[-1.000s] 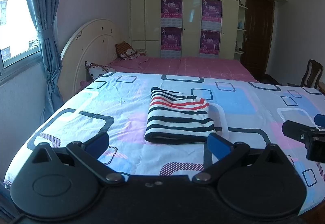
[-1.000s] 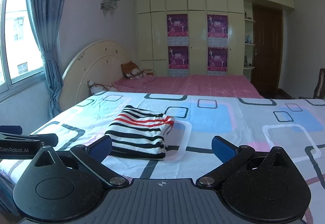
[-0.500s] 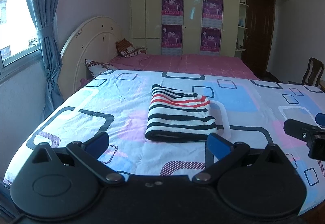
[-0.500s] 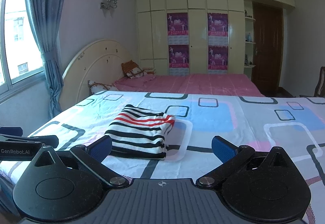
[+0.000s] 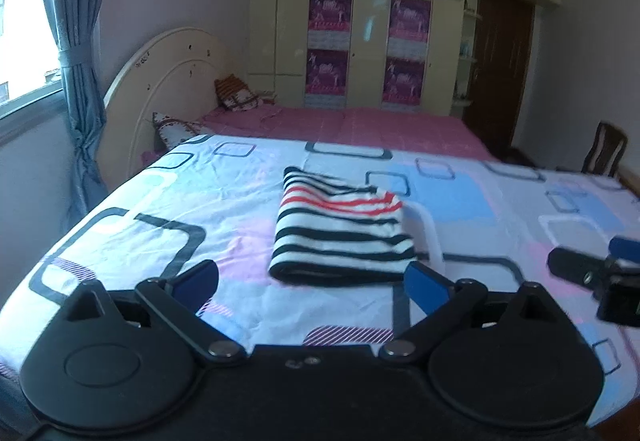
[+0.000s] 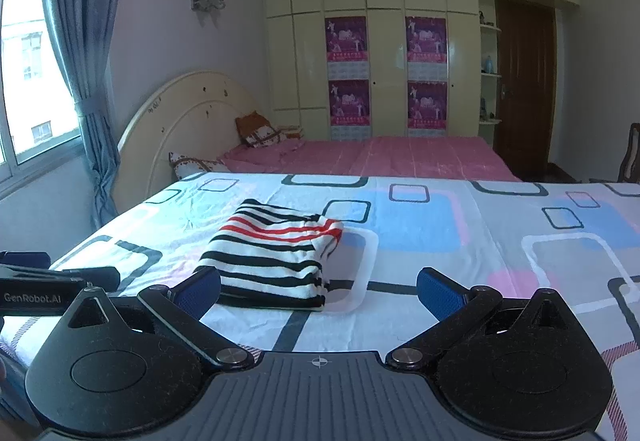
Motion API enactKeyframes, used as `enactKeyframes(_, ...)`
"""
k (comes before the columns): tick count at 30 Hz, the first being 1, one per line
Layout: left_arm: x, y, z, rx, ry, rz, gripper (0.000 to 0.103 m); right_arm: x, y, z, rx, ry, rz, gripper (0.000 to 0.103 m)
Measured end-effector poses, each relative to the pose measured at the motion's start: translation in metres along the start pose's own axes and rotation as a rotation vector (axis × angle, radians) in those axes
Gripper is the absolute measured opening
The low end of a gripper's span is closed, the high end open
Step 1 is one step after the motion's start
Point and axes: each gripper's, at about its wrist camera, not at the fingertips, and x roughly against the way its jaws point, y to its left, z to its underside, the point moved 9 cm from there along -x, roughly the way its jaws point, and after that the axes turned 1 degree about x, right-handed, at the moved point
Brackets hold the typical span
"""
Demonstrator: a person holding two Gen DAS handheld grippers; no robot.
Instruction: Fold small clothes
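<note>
We saw the striped garment [image 5: 340, 237] lying folded into a neat rectangle on the bed [image 5: 160, 209], on its patterned sheet of blue, pink and dark-outlined squares. Its black and white bands (with a few red ones toward the far end) ran across the fold. Our left claw [image 5: 312, 285] stood wide, holding nothing, its blue pads [image 5: 426, 285] just short of the garment's near edge. Our right claw [image 6: 318, 291] was likewise spread wide and empty, the garment [image 6: 276, 253] lying ahead and to its left. Each claw showed at the edge of the other's view. Beyond the bed we noted a pink bedspread [image 6: 380, 157], a cream headboard [image 6: 184, 121] and a wardrobe [image 6: 384, 53] carrying purple posters.
</note>
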Motion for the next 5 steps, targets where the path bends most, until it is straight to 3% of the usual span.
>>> enactKeyframes(5, -0.017, 0.002, -0.004, -0.028, 0.014, -0.020, 0.103, -0.014, -0.006, 0.003, -0.015, 0.028, 0.014, 0.103)
